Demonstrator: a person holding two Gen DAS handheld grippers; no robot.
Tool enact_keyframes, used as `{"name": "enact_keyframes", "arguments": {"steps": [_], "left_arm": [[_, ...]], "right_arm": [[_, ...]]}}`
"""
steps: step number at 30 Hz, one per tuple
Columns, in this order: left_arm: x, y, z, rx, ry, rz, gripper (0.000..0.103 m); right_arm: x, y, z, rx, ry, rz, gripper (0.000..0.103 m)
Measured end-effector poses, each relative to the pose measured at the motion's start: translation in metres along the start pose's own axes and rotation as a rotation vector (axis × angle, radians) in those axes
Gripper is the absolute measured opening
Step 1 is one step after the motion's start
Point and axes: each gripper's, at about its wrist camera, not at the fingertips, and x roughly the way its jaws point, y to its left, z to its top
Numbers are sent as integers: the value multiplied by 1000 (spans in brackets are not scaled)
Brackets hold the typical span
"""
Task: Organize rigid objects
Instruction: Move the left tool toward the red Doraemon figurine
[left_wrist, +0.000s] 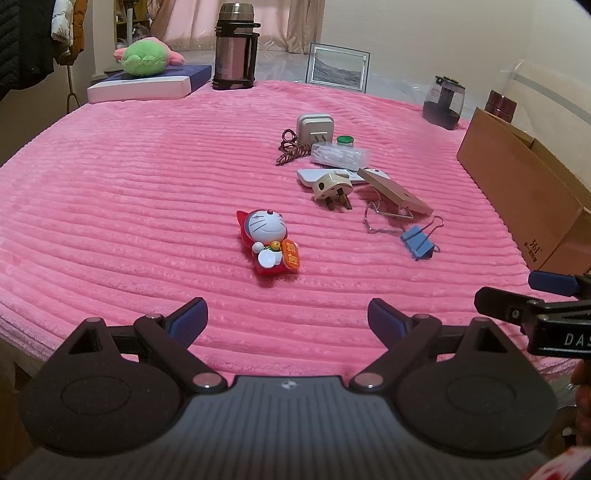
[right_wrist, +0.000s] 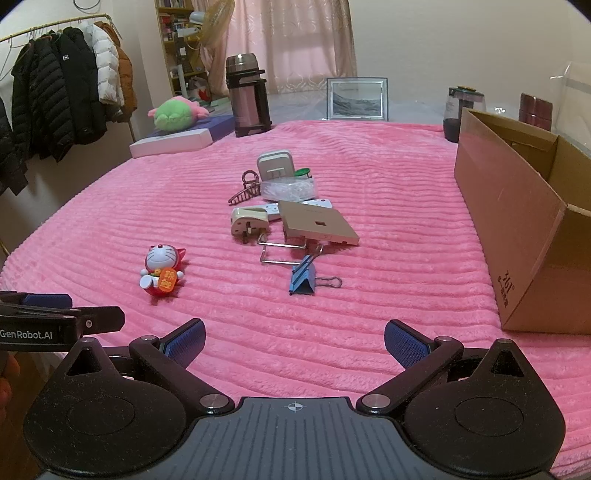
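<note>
A red and blue cat figurine (left_wrist: 270, 242) lies on the pink blanket straight ahead of my open, empty left gripper (left_wrist: 287, 319); it also shows in the right wrist view (right_wrist: 162, 271). A blue binder clip (right_wrist: 303, 279) lies ahead of my open, empty right gripper (right_wrist: 294, 341). Behind it lie a tan flat box (right_wrist: 317, 222), a beige plug (right_wrist: 248, 220), a white remote (right_wrist: 314, 204), a clear plastic case (right_wrist: 290, 189), a white charger (right_wrist: 275, 164), a green cap (right_wrist: 303, 171) and a brown hair claw (right_wrist: 246, 188). An open cardboard box (right_wrist: 517, 218) stands at the right.
At the back stand a steel thermos (right_wrist: 246, 96), a picture frame (right_wrist: 356, 99), a glass jar (right_wrist: 461, 110) and a green plush toy (right_wrist: 173, 114) on a flat white box (right_wrist: 177, 142). A coat rack (right_wrist: 62, 92) stands left of the bed.
</note>
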Motion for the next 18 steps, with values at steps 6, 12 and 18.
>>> {"name": "enact_keyframes", "arguments": {"steps": [6,12,18], "left_arm": [[1,0,0,1,-2,-5,91],[2,-2,1,4,-2,-11,91],[2,-3,2,7,-3,-13,91]], "right_arm": [[1,0,0,3,0,-2,101],[2,-2,0,12,1,-9,101],[1,-1,1,13,0,-19,101]]}}
